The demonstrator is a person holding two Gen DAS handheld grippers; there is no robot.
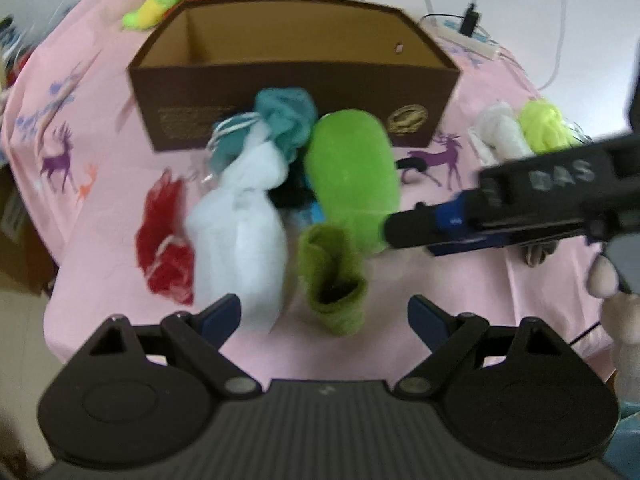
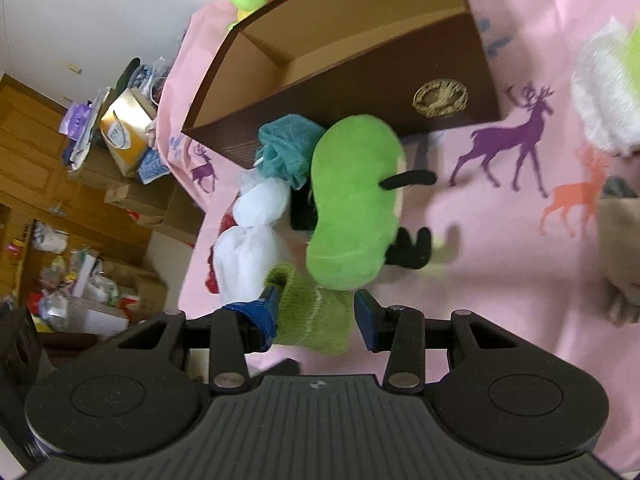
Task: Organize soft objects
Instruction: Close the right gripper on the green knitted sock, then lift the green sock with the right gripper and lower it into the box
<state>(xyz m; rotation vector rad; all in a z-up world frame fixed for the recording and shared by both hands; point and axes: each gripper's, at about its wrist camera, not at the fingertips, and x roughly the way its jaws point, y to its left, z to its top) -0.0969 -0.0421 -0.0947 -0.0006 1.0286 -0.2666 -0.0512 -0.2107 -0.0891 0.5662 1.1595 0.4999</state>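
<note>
A pile of soft things lies on the pink cloth in front of a brown cardboard box (image 1: 224, 88): a bright green plush (image 1: 352, 172), an olive green sock (image 1: 334, 280), a white cloth (image 1: 240, 232), a teal knit (image 1: 286, 116) and a red mesh piece (image 1: 164, 244). My left gripper (image 1: 324, 316) is open just in front of the sock and white cloth. My right gripper (image 2: 316, 314) is open with its jaws on either side of the olive sock (image 2: 312, 320), below the green plush (image 2: 352, 204). It comes in from the right in the left wrist view (image 1: 404, 232).
The box (image 2: 360, 76) is open on top and looks empty. White (image 1: 500, 132) and yellow (image 1: 546, 124) fluffy pieces lie at the right. More plush toys (image 1: 160, 0) lie behind the box. A power strip with cable (image 1: 468, 36) lies at back right. Clutter stands beyond the left edge (image 2: 100, 160).
</note>
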